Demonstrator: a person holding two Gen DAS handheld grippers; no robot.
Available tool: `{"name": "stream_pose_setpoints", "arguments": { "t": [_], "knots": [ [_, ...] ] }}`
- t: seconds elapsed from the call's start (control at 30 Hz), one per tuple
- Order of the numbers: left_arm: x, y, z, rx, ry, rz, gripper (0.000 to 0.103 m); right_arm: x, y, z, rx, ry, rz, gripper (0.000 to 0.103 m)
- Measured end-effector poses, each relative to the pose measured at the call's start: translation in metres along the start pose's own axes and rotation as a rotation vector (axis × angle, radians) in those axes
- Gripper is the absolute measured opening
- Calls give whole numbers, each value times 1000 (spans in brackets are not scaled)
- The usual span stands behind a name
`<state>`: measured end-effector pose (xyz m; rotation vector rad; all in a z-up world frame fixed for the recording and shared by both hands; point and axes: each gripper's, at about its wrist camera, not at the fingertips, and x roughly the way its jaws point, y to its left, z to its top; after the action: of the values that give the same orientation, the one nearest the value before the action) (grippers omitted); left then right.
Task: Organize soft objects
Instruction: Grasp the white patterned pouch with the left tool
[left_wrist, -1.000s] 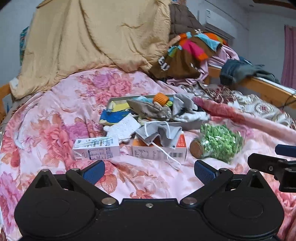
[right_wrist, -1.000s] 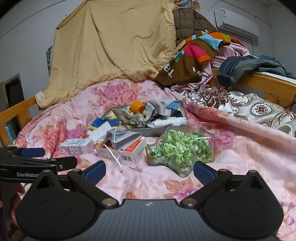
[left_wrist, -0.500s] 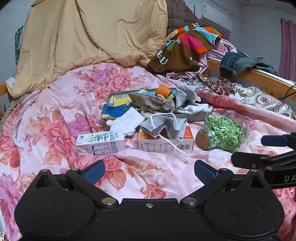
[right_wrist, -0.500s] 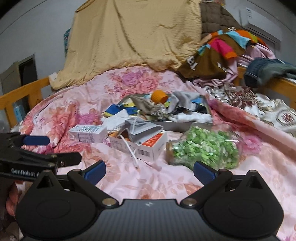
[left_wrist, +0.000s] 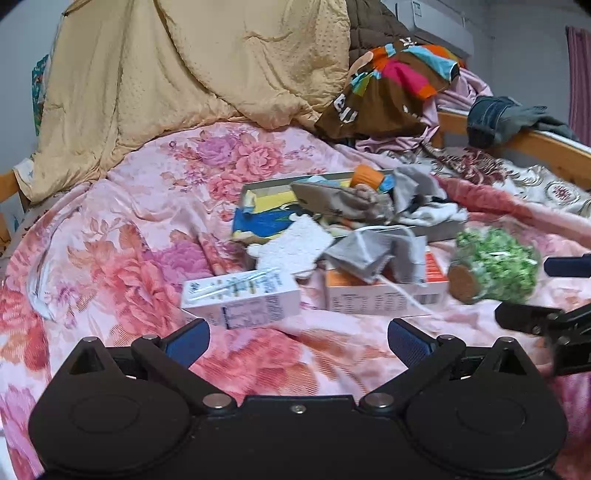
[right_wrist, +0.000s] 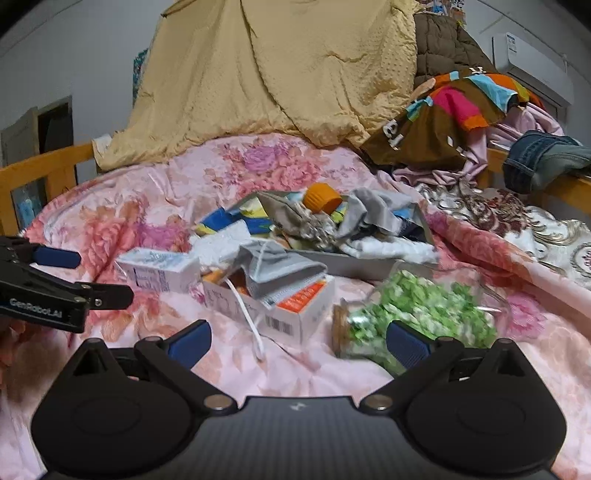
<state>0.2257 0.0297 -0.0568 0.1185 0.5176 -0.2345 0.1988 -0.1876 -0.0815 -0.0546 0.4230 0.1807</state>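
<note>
- Since both claws hover over the floral bed cover (left_wrist: 122, 236) with nothing between their fingers, the left claw (left_wrist: 295, 341) and the right claw (right_wrist: 298, 345) are each seen spread wide and released.
- The grey face mask (right_wrist: 275, 267), judged the likeliest soft thing to be picked next, is draped over the orange-and-white box (right_wrist: 295, 306), straight ahead of the right claw and ahead and slightly right of the left claw (left_wrist: 365, 254).
- Its long axis is laid roughly across both views, left to right, with a white strap (right_wrist: 247, 314) trailing down toward the right claw.
- The right claw is judged the nearer of the two, though the margin is small.
- More soft things, a grey cloth (right_wrist: 373, 210) and a white sock (right_wrist: 391, 247), are piled in the shallow tray (right_wrist: 354, 260) behind the box.
- The tray's floor is hidden under the pile, and its contents cannot be told apart fully.
- The jar of green pieces (right_wrist: 417, 314) is blurred in both views and partly covered by a right-claw finger.
</note>
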Motion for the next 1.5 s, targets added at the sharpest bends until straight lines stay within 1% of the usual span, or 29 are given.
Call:
{"name": "stream_pose_setpoints", "arguments": {
  "t": [0.13, 0.2, 0.33, 0.43, 0.53, 0.6, 0.67, 0.73, 0.8, 0.87, 1.0, 1.13, 1.23, 1.3, 1.33, 1.4, 1.43, 1.5],
  "knots": [
    [8, 17, 5, -50, 8, 5, 102, 12, 5, 6, -10, -40, 25, 103],
    [12, 25, 8, -69, 14, 1, 102, 19, 10, 9, -30, -55, 33, 103],
    [24, 43, 17, -95, 35, -9, 102, 38, 19, 17, -86, -68, 78, 103],
    [38, 55, 28, -117, 47, -17, 102, 59, 28, 22, -130, -73, 85, 103],
    [59, 67, 41, -125, 63, -38, 102, 75, 32, 27, -136, -86, 98, 103],
    [77, 77, 51, -149, 79, -82, 102, 84, 32, 29, -148, -99, 114, 103],
    [95, 89, 59, -199, 96, -160, 102, 93, 34, 29, -182, -106, 113, 103],
    [113, 99, 64, -261, 110, -221, 102, 101, 32, 29, -195, -99, 123, 103],
    [131, 104, 67, -300, 130, -247, 102, 109, 31, 30, -194, -92, 126, 103],
    [147, 105, 71, -297, 141, -270, 102, 114, 29, 32, -189, -89, 129, 103],
    [168, 97, 75, -251, 159, -312, 102, 121, 26, 34, -152, -82, 135, 103],
    [184, 92, 72, -267, 197, -362, 102, 124, 27, 31, -164, -81, 129, 103],
    [194, 87, 72, -266, 213, -379, 102, 126, 29, 29, -177, -81, 132, 103],
    [200, 88, 74, -287, 236, -409, 102, 127, 29, 27, -183, -82, 139, 103],
    [202, 89, 74, -304, 244, -423, 101, 128, 29, 27, -180, -81, 143, 103],
    [202, 90, 74, -348, 246, -444, 93, 129, 27, 26, -173, -76, 145, 103],
    [201, 90, 73, -353, 243, -440, 92, 130, 27, 25, -168, -72, 145, 103],
    [197, 90, 71, -339, 233, -439, 81, 130, 26, 25, -163, -70, 148, 103]
  ]
}}
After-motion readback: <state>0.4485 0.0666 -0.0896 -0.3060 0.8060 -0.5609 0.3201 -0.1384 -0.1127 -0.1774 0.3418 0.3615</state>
